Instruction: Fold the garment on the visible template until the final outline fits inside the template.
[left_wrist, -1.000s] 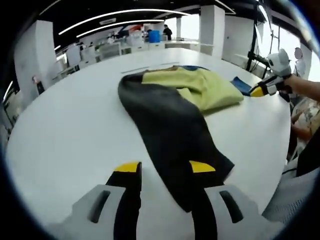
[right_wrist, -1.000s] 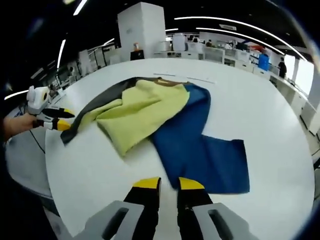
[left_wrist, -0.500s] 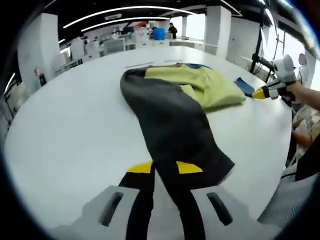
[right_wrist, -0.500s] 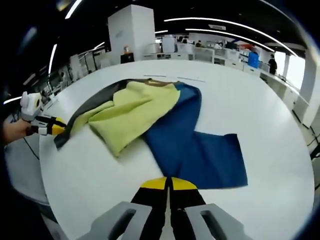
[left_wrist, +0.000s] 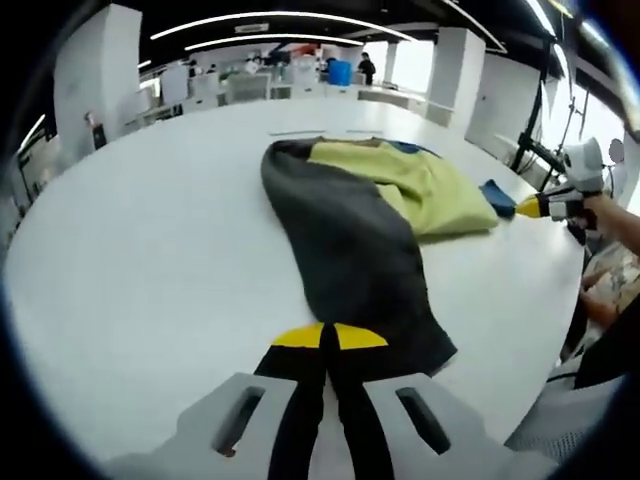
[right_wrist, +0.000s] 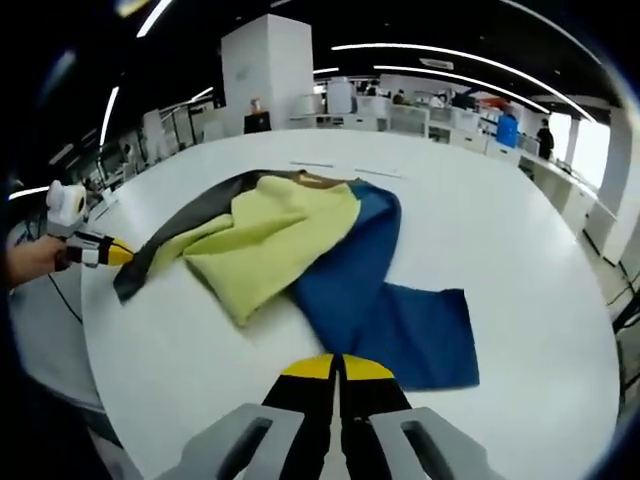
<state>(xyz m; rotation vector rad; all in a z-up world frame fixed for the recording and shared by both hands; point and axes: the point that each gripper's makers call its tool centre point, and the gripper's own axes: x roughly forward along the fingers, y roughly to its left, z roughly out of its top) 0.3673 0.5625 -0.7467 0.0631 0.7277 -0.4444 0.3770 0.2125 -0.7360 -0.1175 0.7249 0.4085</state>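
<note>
A three-coloured garment lies spread on the white round table (left_wrist: 150, 250): yellow-green body (left_wrist: 420, 180) (right_wrist: 270, 235), dark grey sleeve (left_wrist: 350, 240) (right_wrist: 190, 215) and blue sleeve (right_wrist: 400, 310) (left_wrist: 497, 192). My left gripper (left_wrist: 328, 335) is shut, its yellow tips pinching the near end of the grey sleeve; it also appears in the right gripper view (right_wrist: 115, 252), at that sleeve's tip. My right gripper (right_wrist: 338, 367) is shut on the blue sleeve's near hem and comes into the left gripper view (left_wrist: 527, 207) beside the blue cloth. Thin template lines (right_wrist: 330, 166) (left_wrist: 300, 131) mark the table just past the collar.
The table's edge (right_wrist: 100, 400) runs close behind both grippers. A hand (right_wrist: 30, 258) holds the left gripper and a forearm (left_wrist: 610, 205) the right. Pillars (right_wrist: 265, 70), desks and a few distant people stand beyond the table.
Both pairs of jaws, open a second ago, have closed: the left on the grey sleeve's end, the right on the blue sleeve's hem. The blue sleeve has drawn in slightly.
</note>
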